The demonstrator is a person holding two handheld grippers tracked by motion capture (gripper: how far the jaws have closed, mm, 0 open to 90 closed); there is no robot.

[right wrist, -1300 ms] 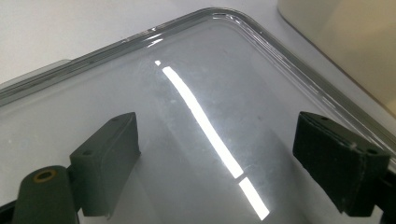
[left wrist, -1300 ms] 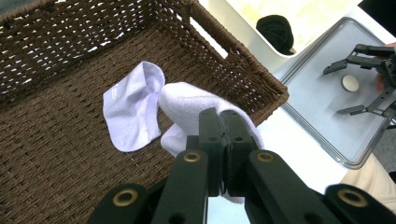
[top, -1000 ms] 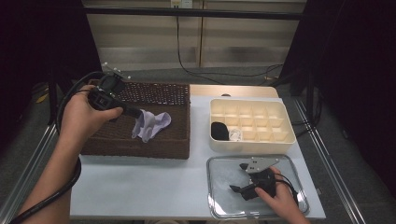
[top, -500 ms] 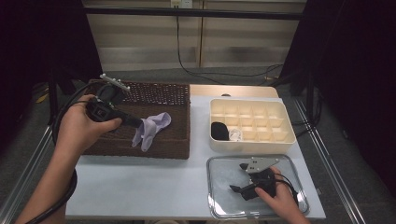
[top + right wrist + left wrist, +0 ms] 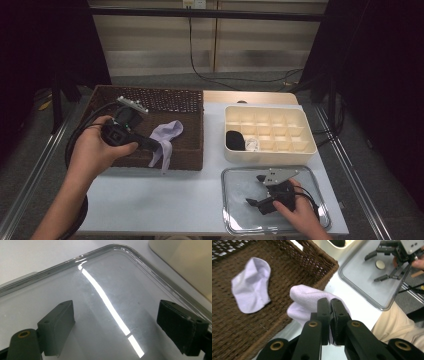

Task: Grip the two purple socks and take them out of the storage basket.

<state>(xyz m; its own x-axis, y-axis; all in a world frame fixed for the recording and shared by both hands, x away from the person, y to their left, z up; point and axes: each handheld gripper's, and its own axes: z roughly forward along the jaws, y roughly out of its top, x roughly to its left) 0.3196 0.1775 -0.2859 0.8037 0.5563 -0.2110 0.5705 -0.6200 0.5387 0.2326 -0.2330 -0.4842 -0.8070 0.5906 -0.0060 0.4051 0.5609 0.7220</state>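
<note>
Your left gripper [image 5: 329, 305] has its jaws clamped tight on a white sock [image 5: 312, 301], pinching a fold of the fabric. In the left gripper view the sock bulges out past the fingertips, just above the near rim of the brown wicker basket [image 5: 287, 270]. In the high view the same sock [image 5: 166, 139] hangs from the left gripper [image 5: 150, 145] inside the basket [image 5: 165, 100], its lower end trailing over the front edge.

A second white sock [image 5: 252, 285] lies flat on the basket floor, apart from the held one.

Your right gripper [image 5: 255, 204] rests on the clear tray [image 5: 235, 220] at the near right of the table; its jaws stand wide apart with nothing between them [image 5: 117, 330].

The cream compartment box [image 5: 300, 145] sits behind the tray, with a black item [image 5: 235, 140] in its front-left cell.
</note>
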